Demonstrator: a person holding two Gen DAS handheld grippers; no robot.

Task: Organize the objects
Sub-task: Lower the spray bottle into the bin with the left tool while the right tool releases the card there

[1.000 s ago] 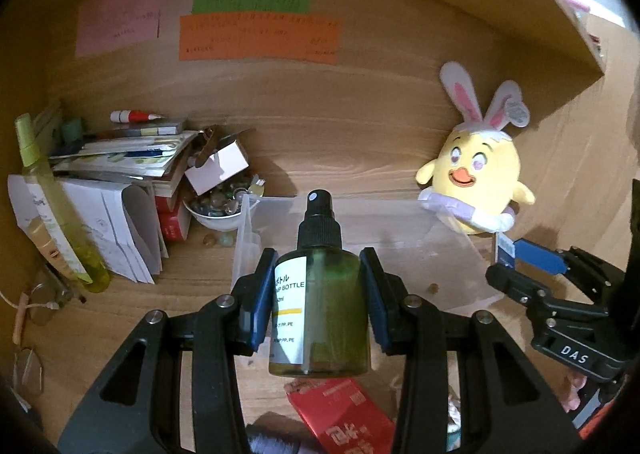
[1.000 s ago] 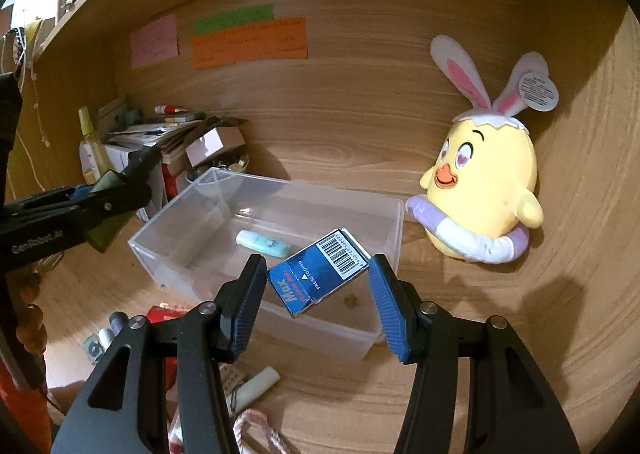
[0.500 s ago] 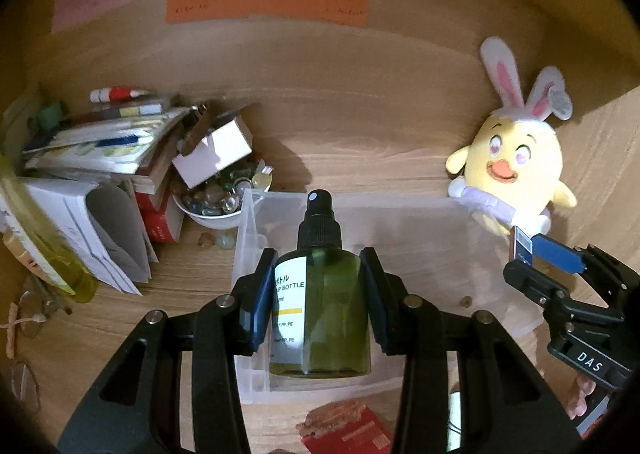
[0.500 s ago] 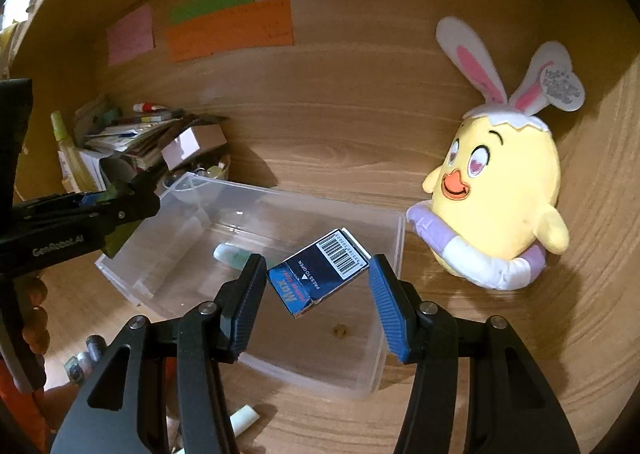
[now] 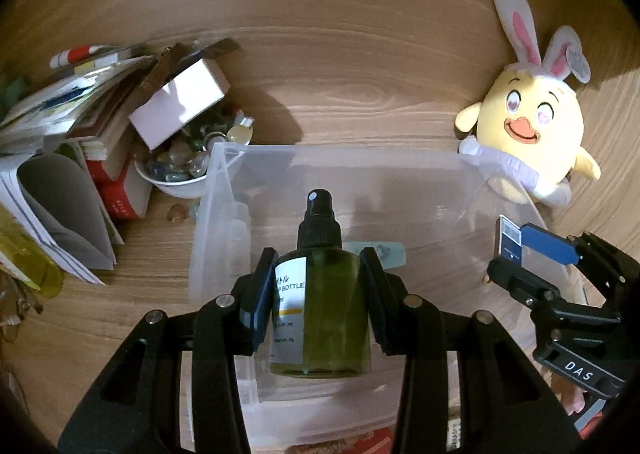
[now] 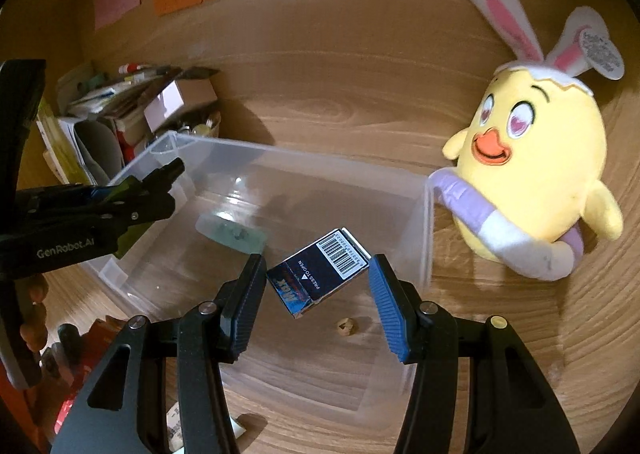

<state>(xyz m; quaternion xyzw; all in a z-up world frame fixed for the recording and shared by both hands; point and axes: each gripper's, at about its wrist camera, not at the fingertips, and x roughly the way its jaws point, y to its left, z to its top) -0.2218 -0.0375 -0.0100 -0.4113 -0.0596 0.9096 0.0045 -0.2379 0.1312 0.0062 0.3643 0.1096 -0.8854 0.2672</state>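
Observation:
My left gripper (image 5: 318, 294) is shut on a green spray bottle (image 5: 320, 302) with a black pump top, held over the clear plastic bin (image 5: 224, 158). My right gripper (image 6: 316, 282) is shut on a small blue box (image 6: 320, 274) with a barcode, held tilted over the bin's right half (image 6: 424, 190). The box also shows in the left wrist view (image 5: 510, 240), with the right gripper (image 5: 532, 266) around it. A pale green flat item (image 6: 232, 234) lies on the bin floor, also seen beside the bottle (image 5: 388, 254). The left gripper shows at the left of the right wrist view (image 6: 160, 186).
A yellow chick plush with bunny ears (image 6: 532, 174) leans against the bin's right side. A stack of books and papers (image 5: 60, 126), a white bowl of stones (image 5: 176, 174) and a white box (image 5: 180, 102) stand left of the bin. Red packaging (image 6: 84, 358) lies in front.
Both grippers have moved forward and down over the bin with their objects still held. The bin now fills more of both views.

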